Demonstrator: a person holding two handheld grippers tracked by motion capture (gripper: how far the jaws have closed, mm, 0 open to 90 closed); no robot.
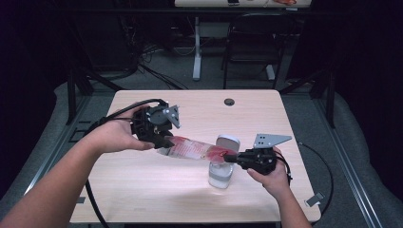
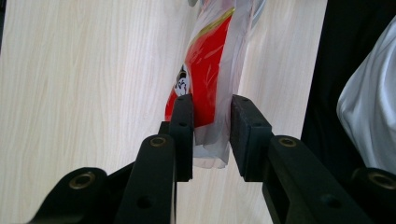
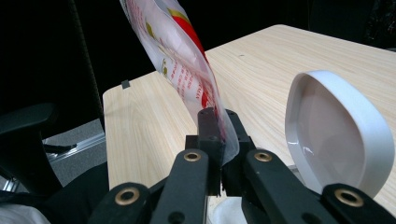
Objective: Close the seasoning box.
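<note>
Packet (image 1: 192, 148) strung mid-frame, long axis left-right: right hand-held gripper (image 1: 234, 158) clamped on one end over the jar (image 1: 221, 172), left hand-held gripper (image 1: 164, 140) half-closed, gripping the other.

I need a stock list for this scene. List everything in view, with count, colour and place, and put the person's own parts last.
plastic packet: one, clear with red print, held in the air over the table between the two tongs.
container: one, white, upright on the table near its front right, under the packet's right end.
lid: one, white, hinged open on top of the container.
table: one, pale wood, centre of the high view.
chair: one, black, on the floor beyond the table.
left tongs: one, black, closed on the packet's left end.
right tongs: one, black, shut on the packet's right end.
hands: two, left hand and right hand, each holding tongs.
</note>
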